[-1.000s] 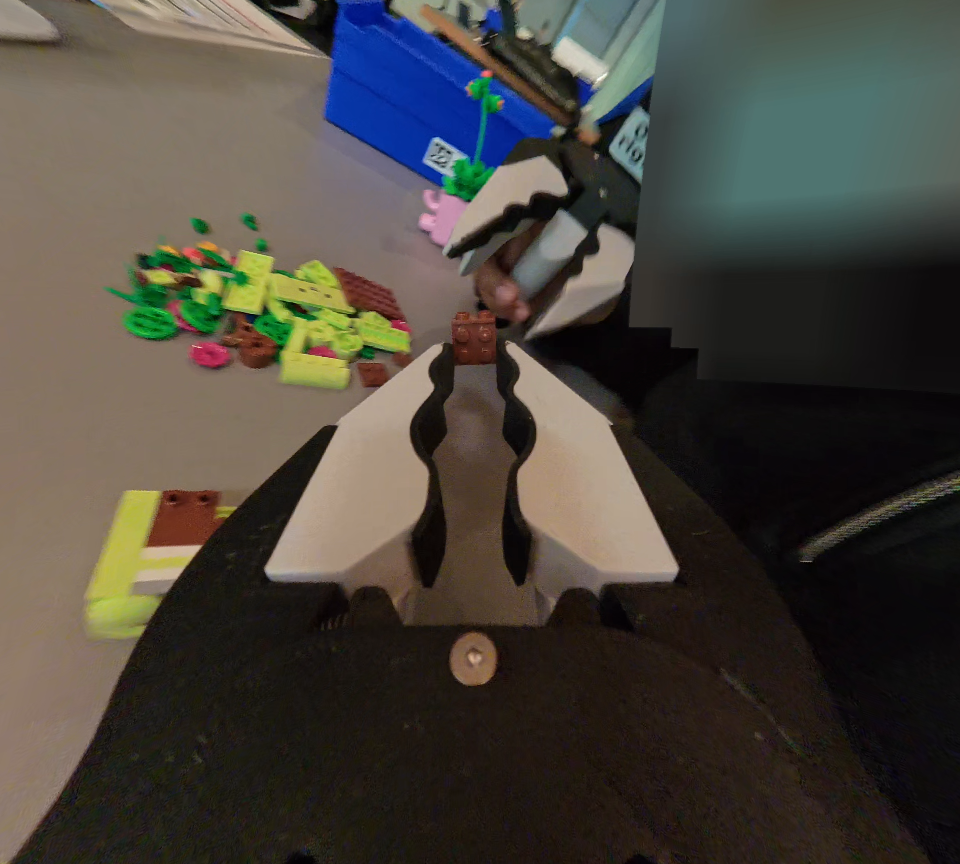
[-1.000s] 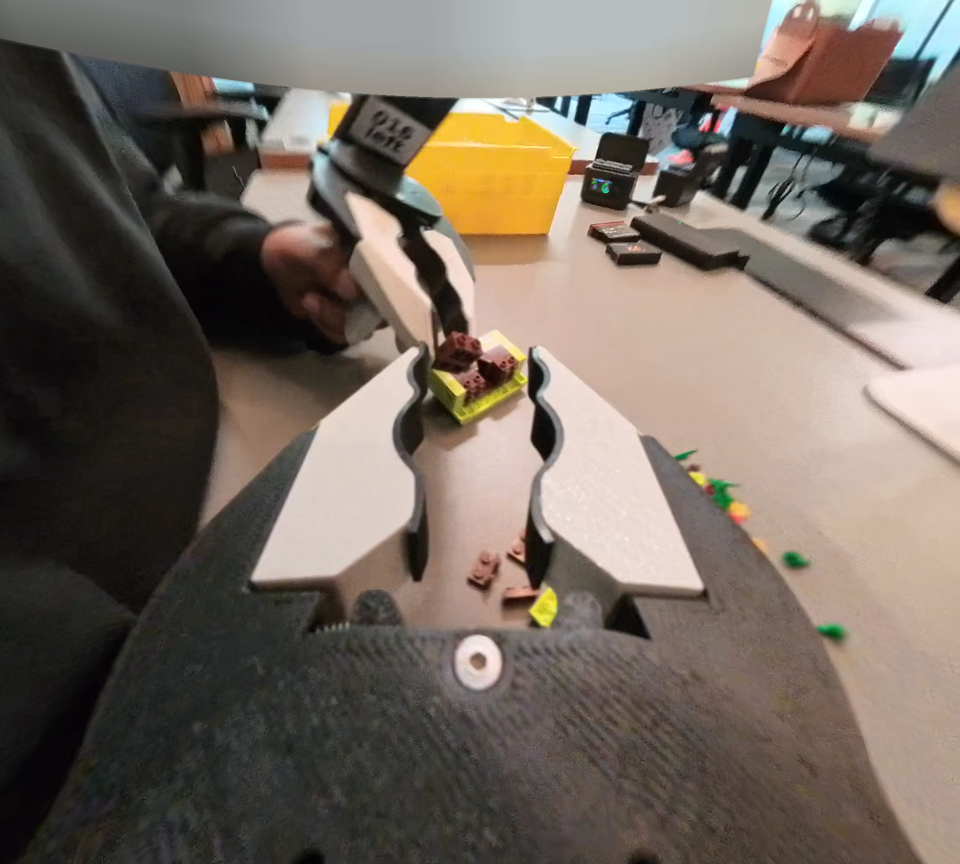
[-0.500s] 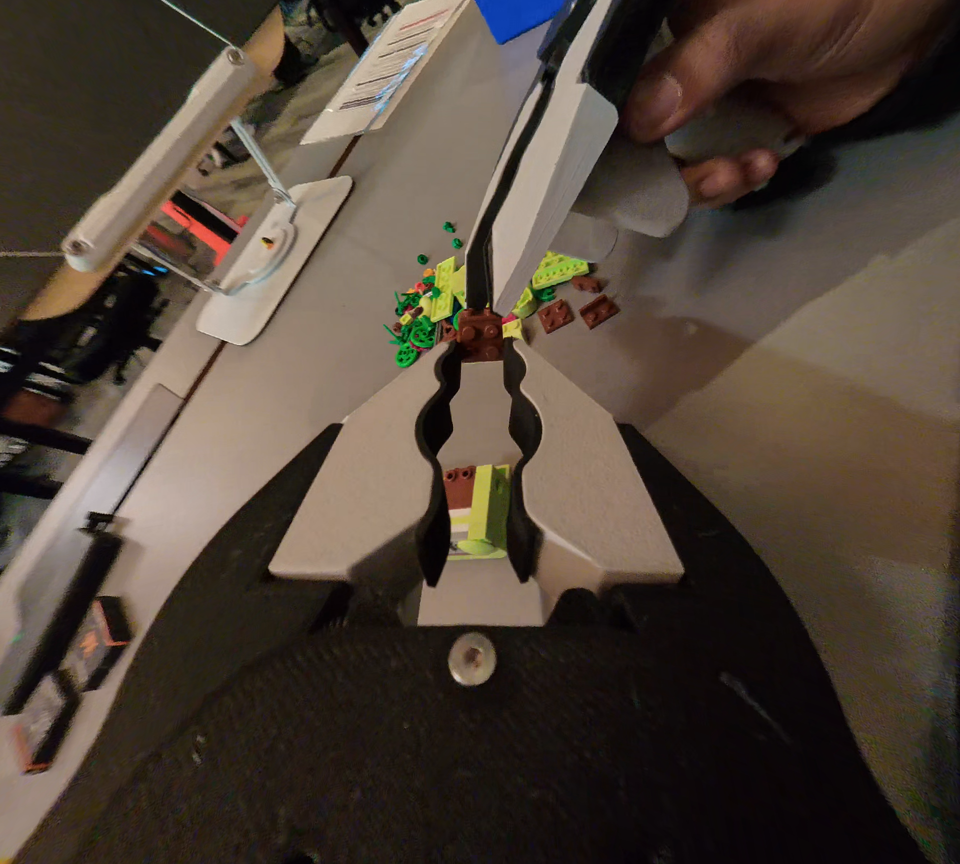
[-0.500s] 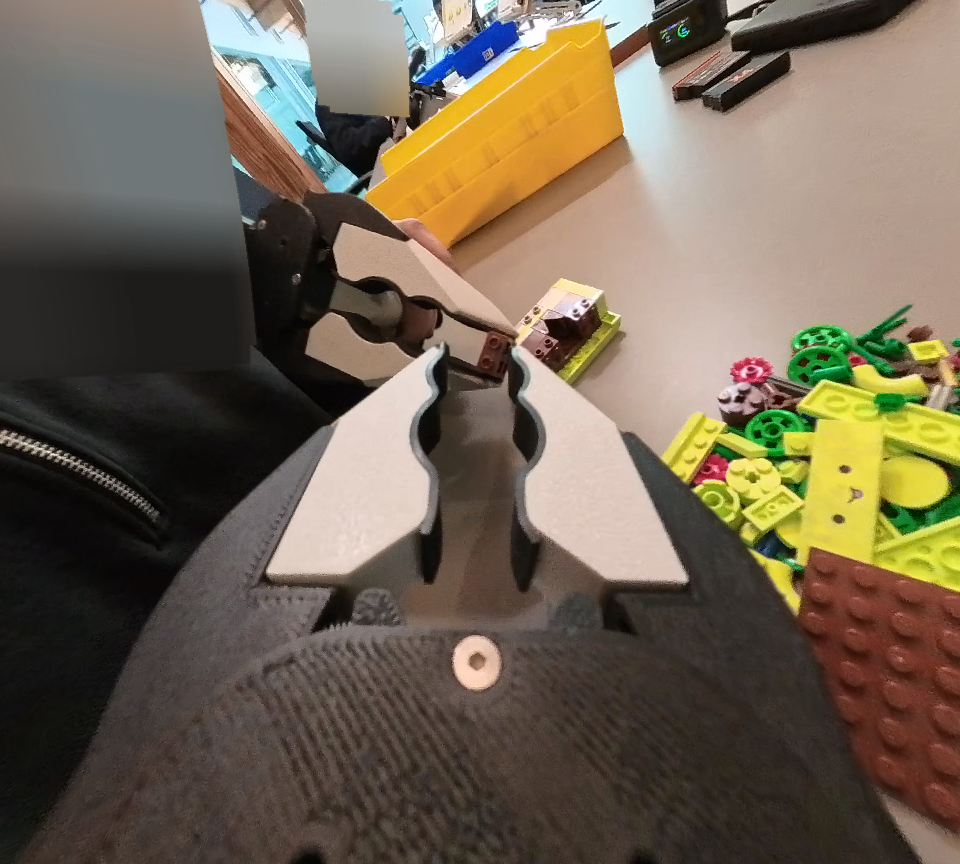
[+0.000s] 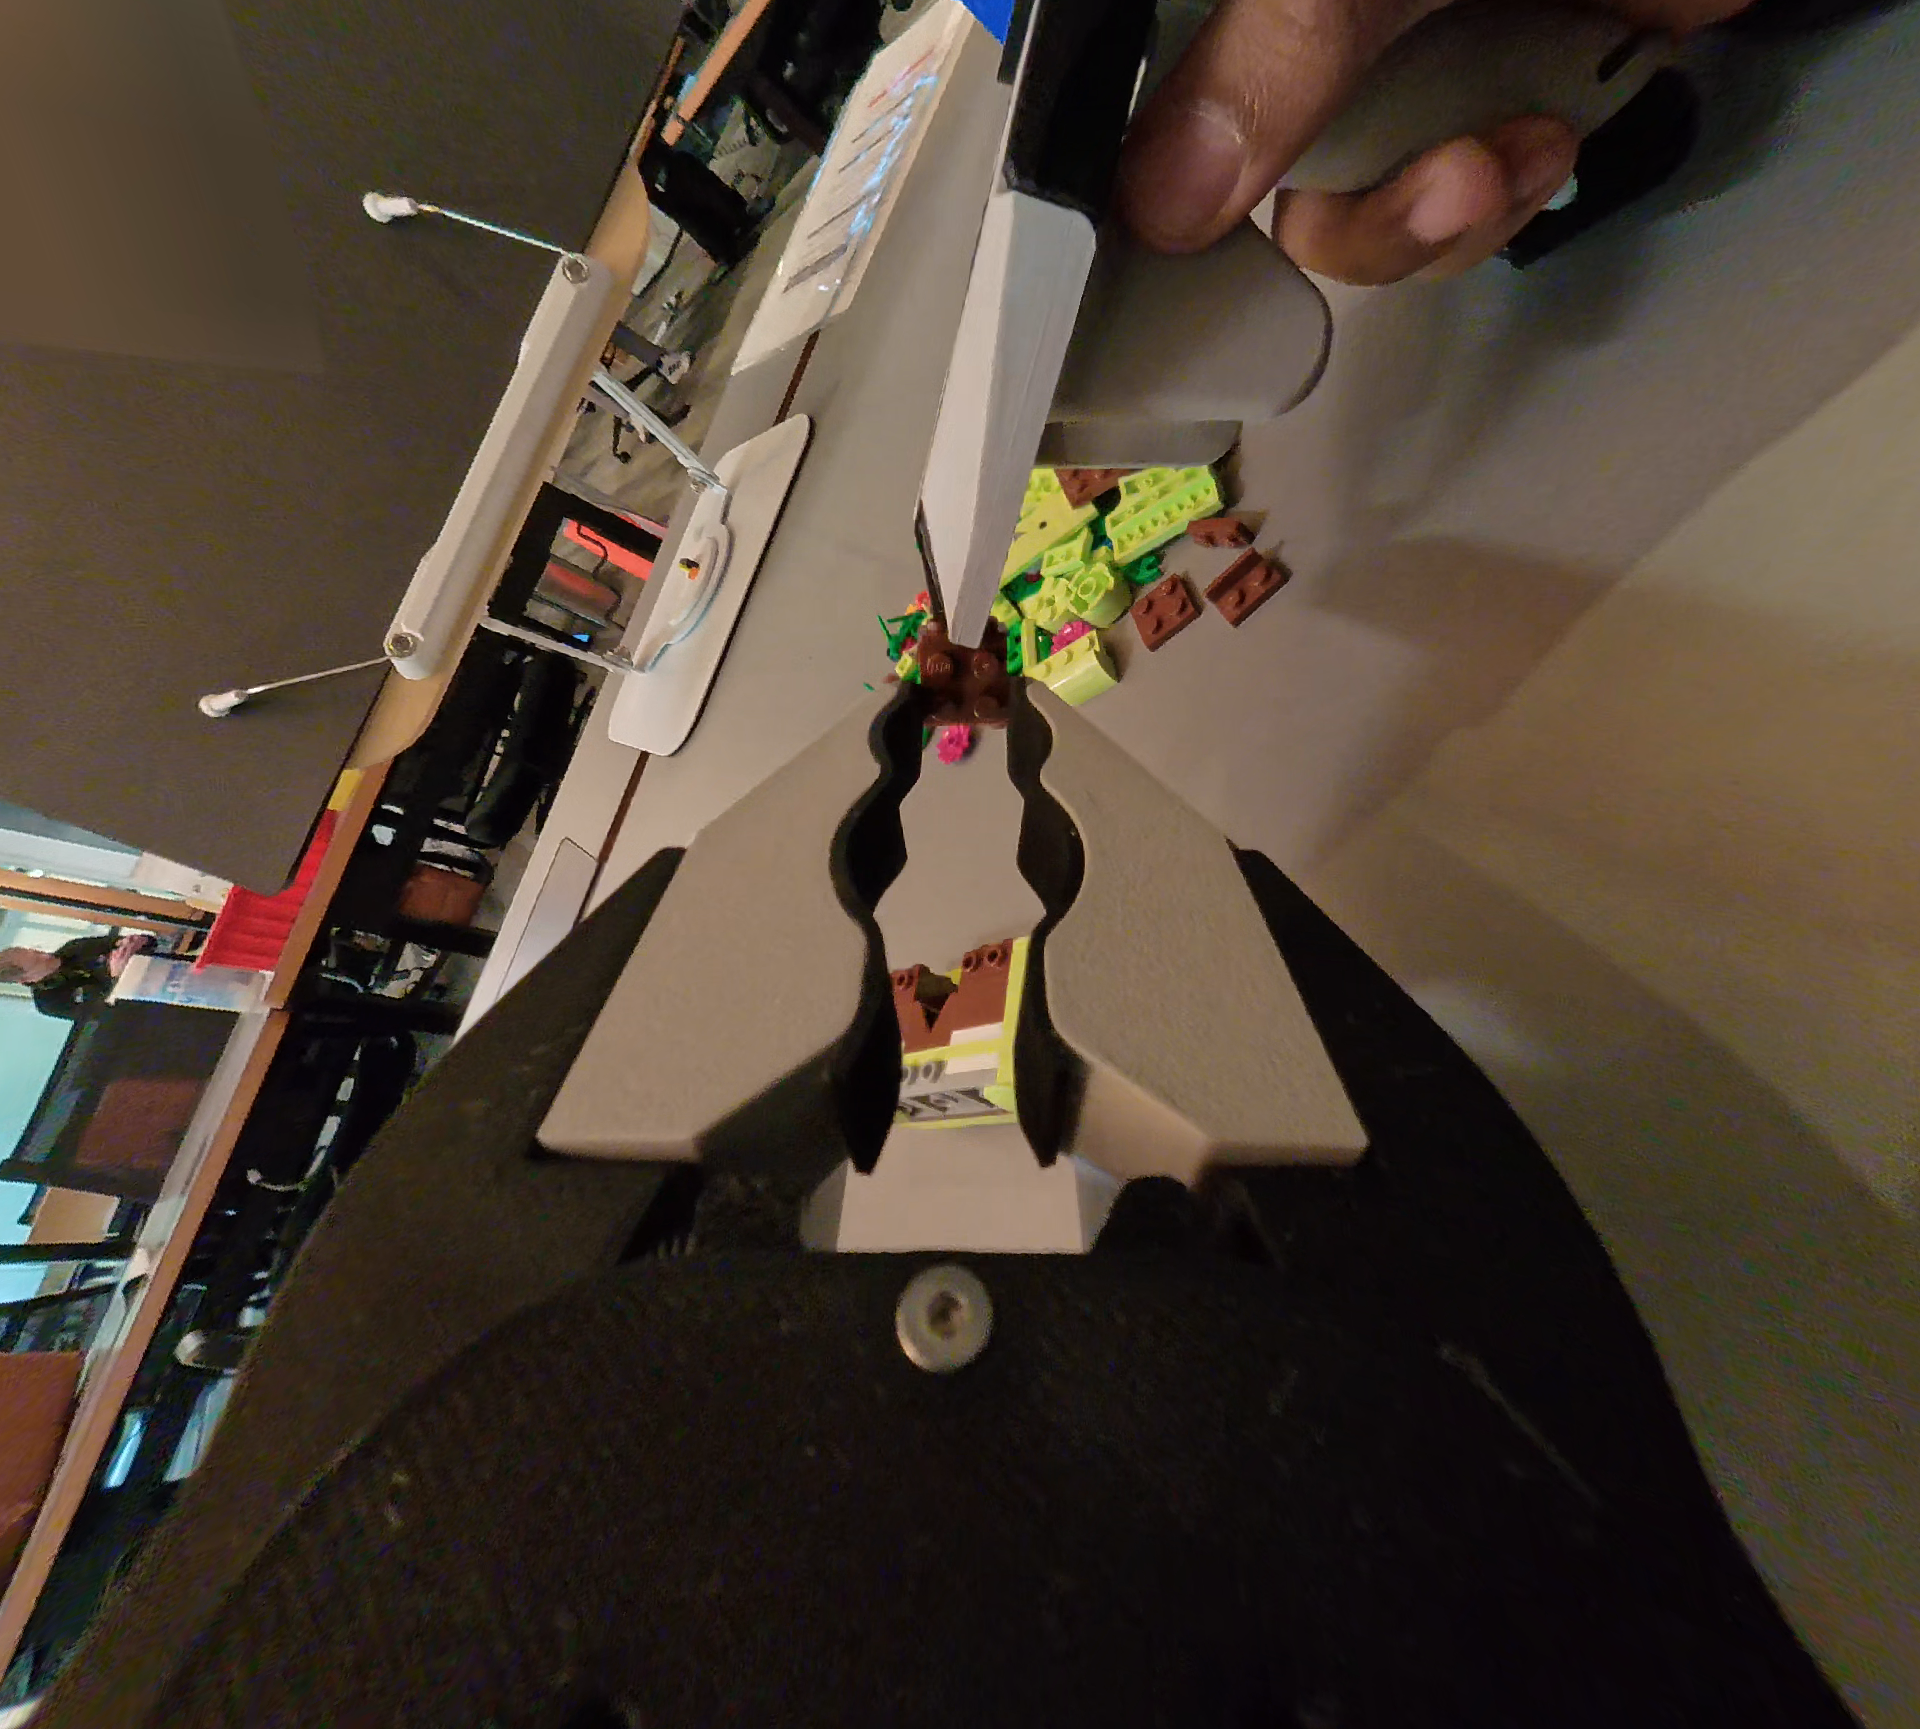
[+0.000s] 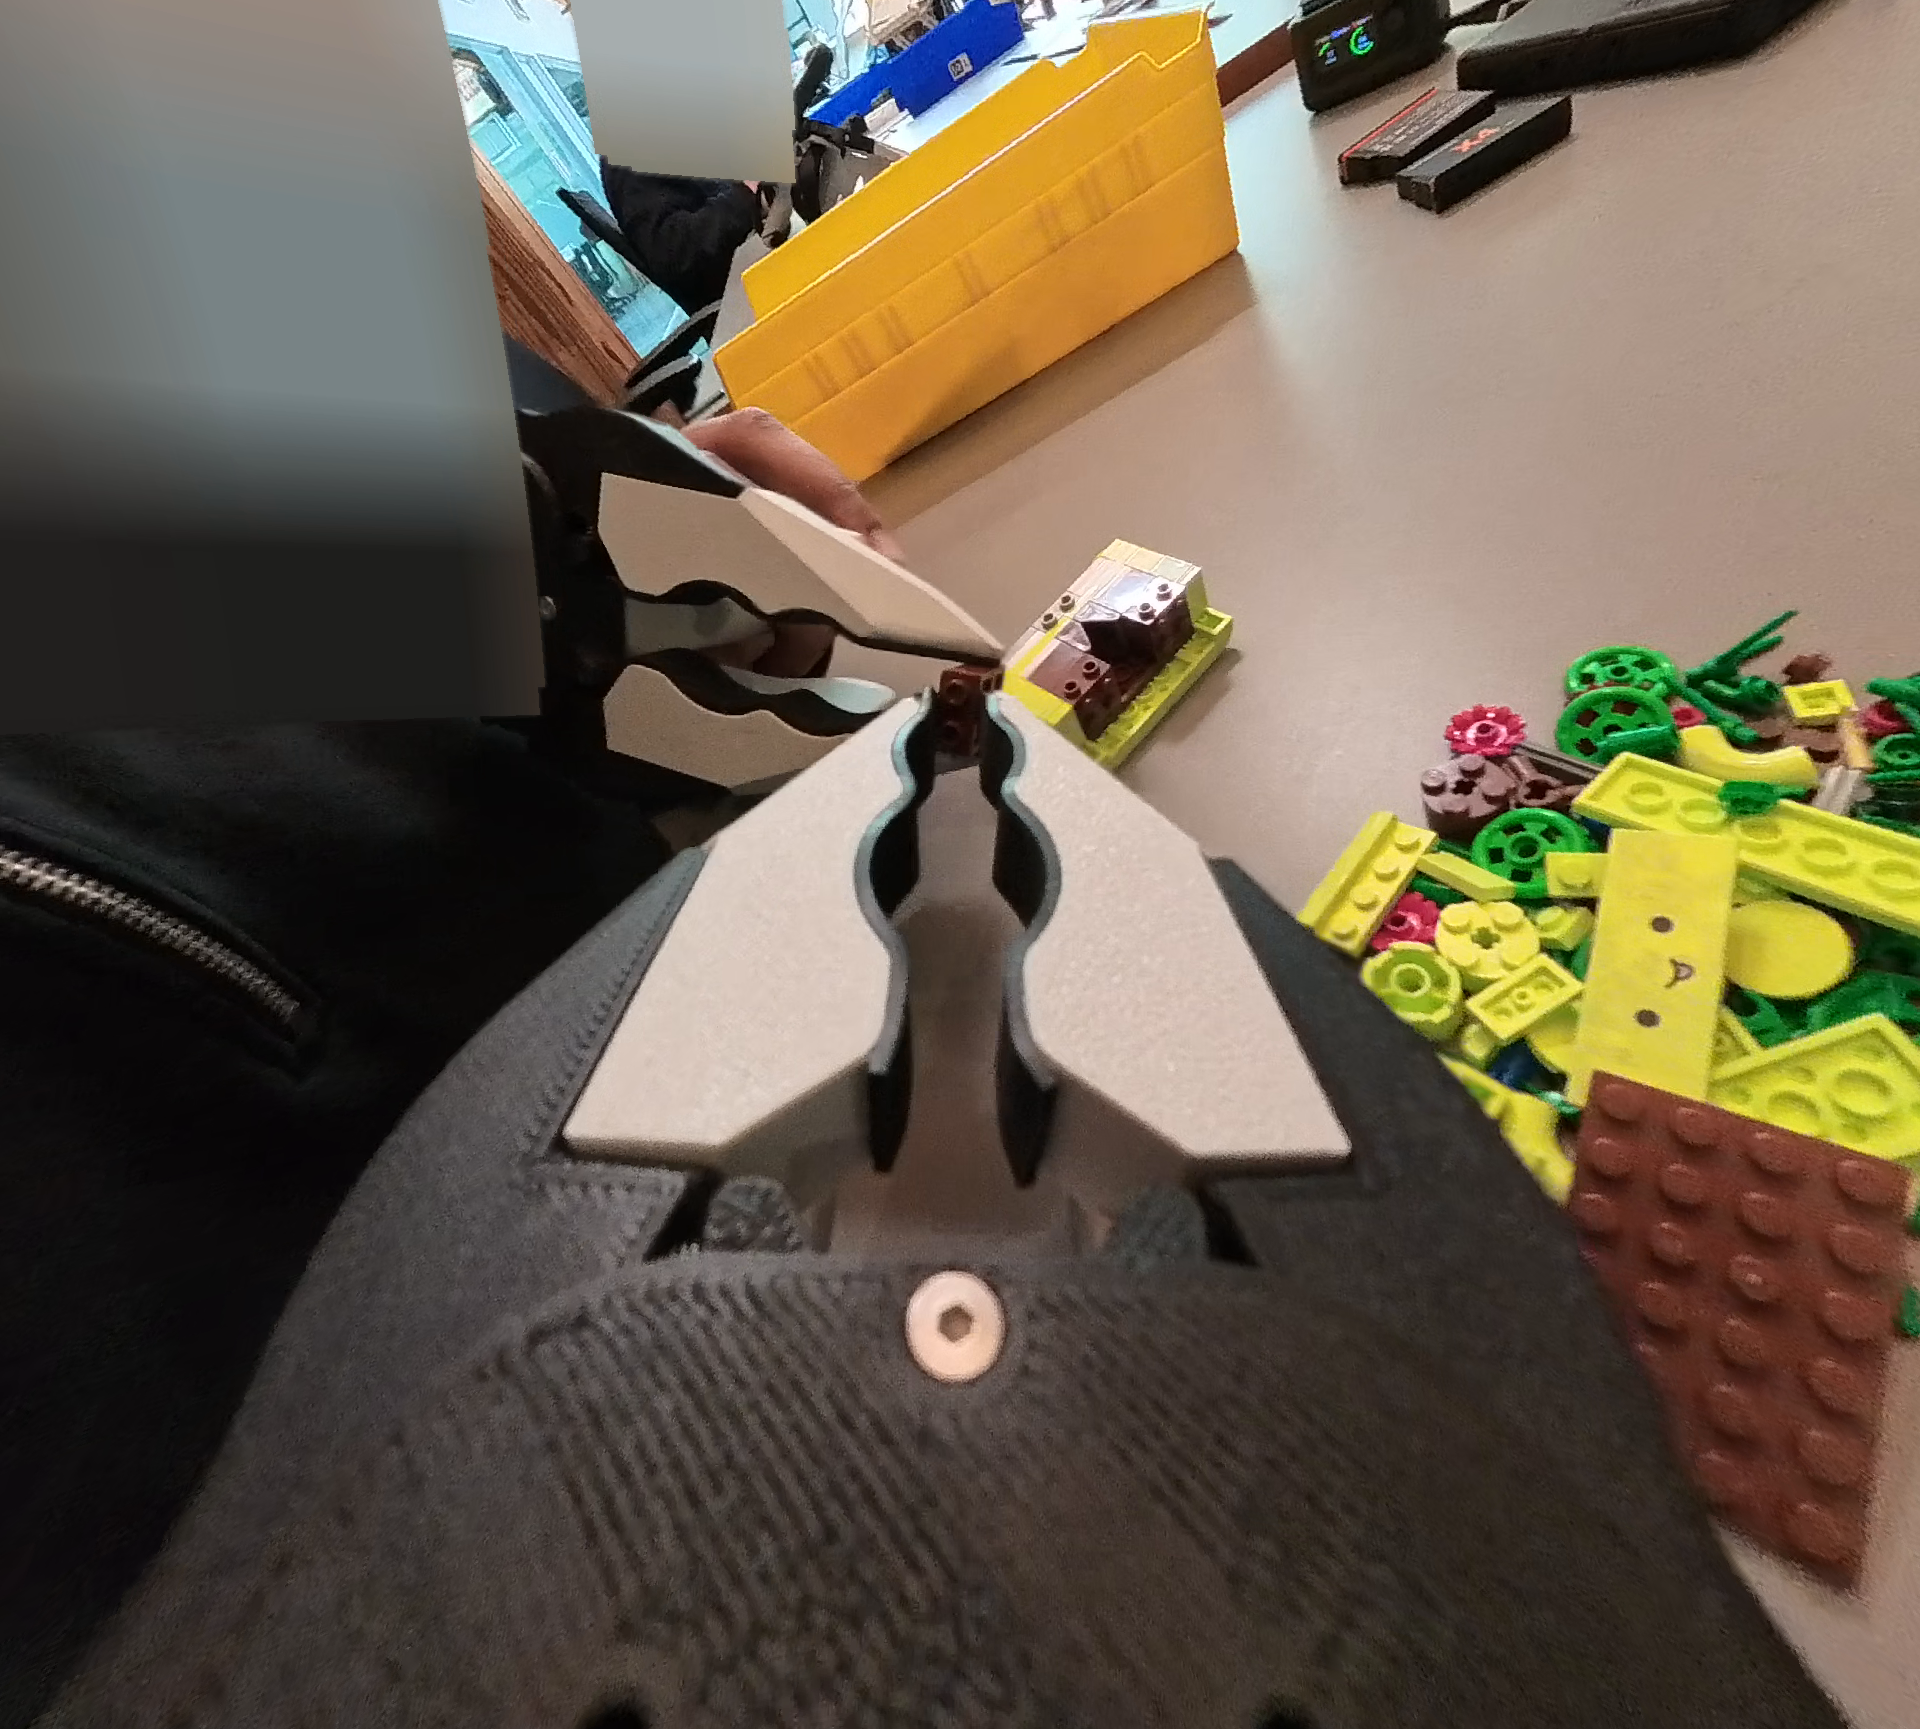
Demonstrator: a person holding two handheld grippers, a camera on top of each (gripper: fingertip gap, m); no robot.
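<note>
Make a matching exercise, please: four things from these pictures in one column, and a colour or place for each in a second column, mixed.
Things:
1. bin
2. small brick
3. big studded plate
4. wheel

Descriptions:
a. green, in the loose pile
b. yellow, far side of the table
c. gripped at the tips of both hand-held grippers
d. brown, flat, near the right edge

Pairs: 1-b, 2-c, 3-d, 4-a
</note>
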